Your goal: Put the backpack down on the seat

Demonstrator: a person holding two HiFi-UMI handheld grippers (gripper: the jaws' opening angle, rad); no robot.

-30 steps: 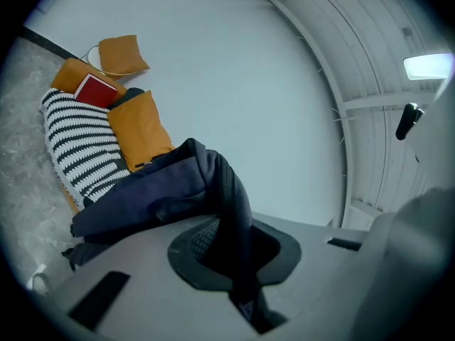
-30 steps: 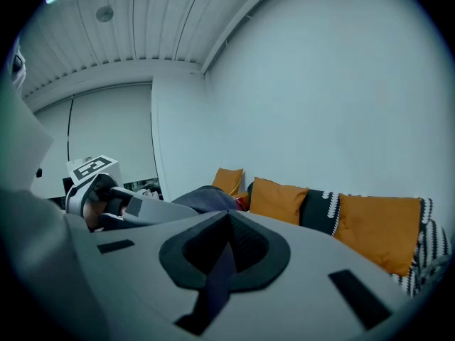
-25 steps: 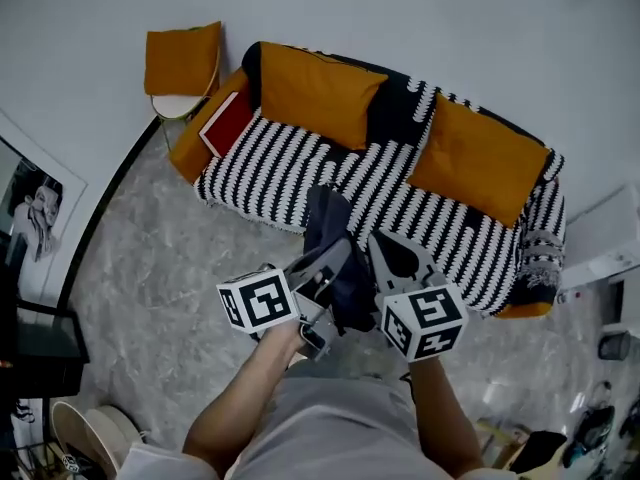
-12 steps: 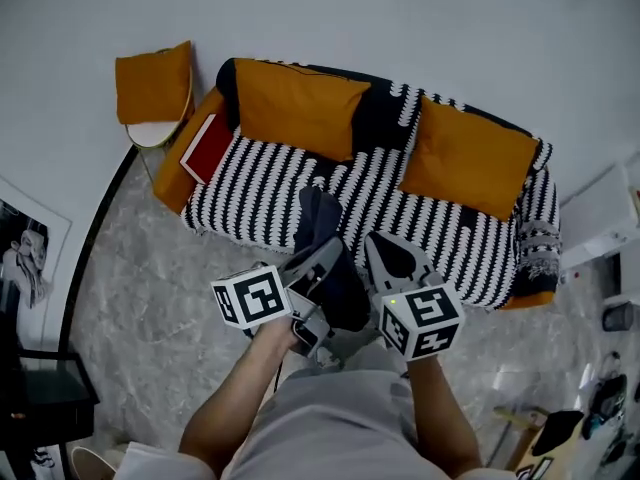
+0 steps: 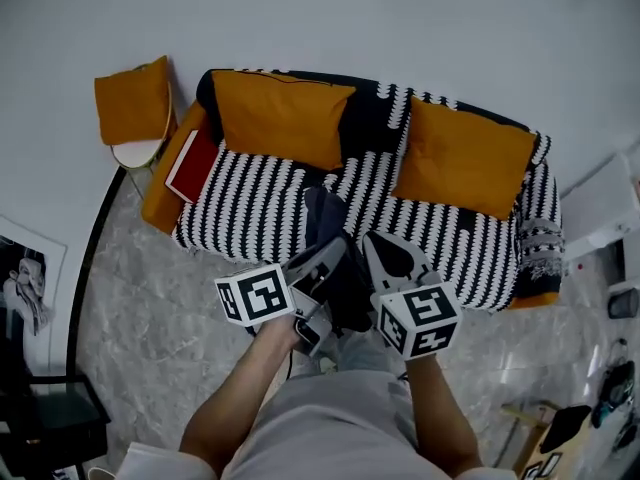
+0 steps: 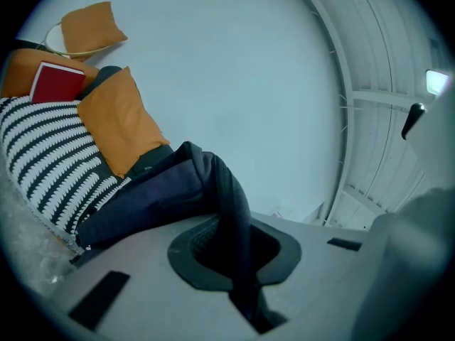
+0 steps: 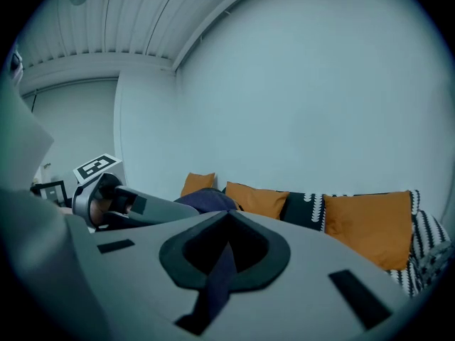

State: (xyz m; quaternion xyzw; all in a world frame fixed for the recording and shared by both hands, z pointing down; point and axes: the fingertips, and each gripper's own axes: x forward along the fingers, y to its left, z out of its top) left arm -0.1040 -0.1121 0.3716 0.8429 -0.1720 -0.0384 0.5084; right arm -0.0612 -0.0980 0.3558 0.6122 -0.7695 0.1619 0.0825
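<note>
We hold the backpack (image 5: 328,230) up between both tools at the centre of the head view, its dark bulk hanging over the front edge of the striped seat (image 5: 250,203); whether it touches the cover yet we cannot tell. The left gripper (image 5: 330,256) has its jaws pressed together on a dark strap (image 6: 234,233), and the right gripper (image 5: 385,251) pinches a thinner blue strap (image 7: 222,272) the same way. To do this step well, we judge, we should carry the bag on over the open stripes below the orange cushions (image 5: 280,116). We should then lower both hands evenly so it neither swings nor tips, let its base settle fully, and only then part the jaws. Letting go near the front edge could send it sliding off. Only the head view gives the whole sofa from above and the bag's place against that front edge. The left gripper view shows the bag's body sloping low towards the stripes at its lower left, with a red book (image 6: 57,82) at upper left. The right gripper view shows the bag merely as a dark hump behind the other tool.
</note>
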